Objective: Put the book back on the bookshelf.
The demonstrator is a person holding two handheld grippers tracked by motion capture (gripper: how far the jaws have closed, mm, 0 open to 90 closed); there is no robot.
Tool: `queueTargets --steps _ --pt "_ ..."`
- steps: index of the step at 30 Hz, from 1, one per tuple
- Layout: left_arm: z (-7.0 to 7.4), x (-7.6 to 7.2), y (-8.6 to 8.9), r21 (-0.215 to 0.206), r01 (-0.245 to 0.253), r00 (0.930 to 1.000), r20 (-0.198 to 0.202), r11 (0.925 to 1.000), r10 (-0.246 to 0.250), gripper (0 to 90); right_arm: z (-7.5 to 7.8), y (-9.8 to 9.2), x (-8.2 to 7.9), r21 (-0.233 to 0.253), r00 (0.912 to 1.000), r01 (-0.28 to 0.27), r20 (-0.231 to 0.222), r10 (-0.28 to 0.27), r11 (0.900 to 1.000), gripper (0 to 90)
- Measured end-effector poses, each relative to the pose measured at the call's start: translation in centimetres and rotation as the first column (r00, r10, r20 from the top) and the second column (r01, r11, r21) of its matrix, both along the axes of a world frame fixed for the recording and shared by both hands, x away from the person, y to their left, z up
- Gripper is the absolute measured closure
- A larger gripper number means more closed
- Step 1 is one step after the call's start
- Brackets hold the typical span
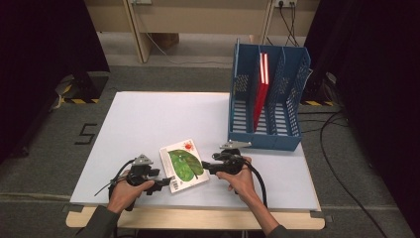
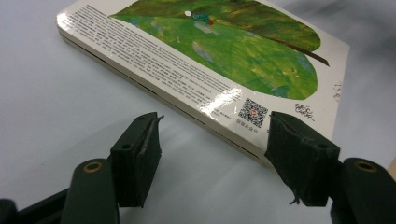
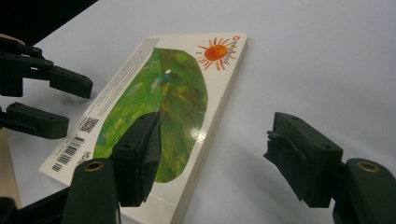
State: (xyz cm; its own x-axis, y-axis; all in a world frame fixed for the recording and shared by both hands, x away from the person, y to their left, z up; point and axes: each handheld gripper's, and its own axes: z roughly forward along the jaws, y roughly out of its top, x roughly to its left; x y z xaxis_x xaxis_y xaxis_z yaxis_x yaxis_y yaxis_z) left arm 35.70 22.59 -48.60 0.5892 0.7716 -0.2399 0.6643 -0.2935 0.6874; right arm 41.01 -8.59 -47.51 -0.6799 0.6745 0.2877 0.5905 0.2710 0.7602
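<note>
Both my tongs spread wide at the picture book [image 1: 183,164], one on each side of it

The book lies flat on the white table [image 1: 148,119], near its front edge, back cover up with the big green leaf and a small orange sun showing. My left gripper [image 1: 162,184] sits at the book's near left corner, by the barcode and the square code; in the left gripper view its jaws stand apart with the book's corner [image 2: 243,126] just ahead of the gap, nothing pinched. My right gripper [image 1: 205,167] is at the book's right edge; in the right gripper view one jaw hangs over the cover [image 3: 182,93] and the other over bare table, also gripping nothing. Farther back on the right stands the blue file rack [image 1: 267,134] with a red book [image 1: 261,89] upright in its middle slot, well apart from my hands
</note>
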Motion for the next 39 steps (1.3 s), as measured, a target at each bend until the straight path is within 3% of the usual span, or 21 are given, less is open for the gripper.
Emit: queueTargets --steps 16,29,39 --pt "-0.3 0.1 0.0 -0.033 0.000 0.9999 -0.016 0.9995 -0.001 36.4 -0.8 1.7 -0.3 -0.017 0.9987 -0.043 -0.027 0.043 0.999 37.6" --pt "0.0 -0.1 -0.1 -0.010 0.010 0.9999 -0.004 0.9999 -0.010 39.3 -1.5 2.5 -0.5 -0.035 0.9963 -0.061 -0.064 0.058 0.998 42.1" --pt "-0.1 -0.1 0.0 -0.027 -0.001 0.9998 -0.017 0.9996 0.001 40.3 -1.7 2.8 -0.5 -0.033 0.9960 -0.051 -0.075 0.048 0.998 42.6"
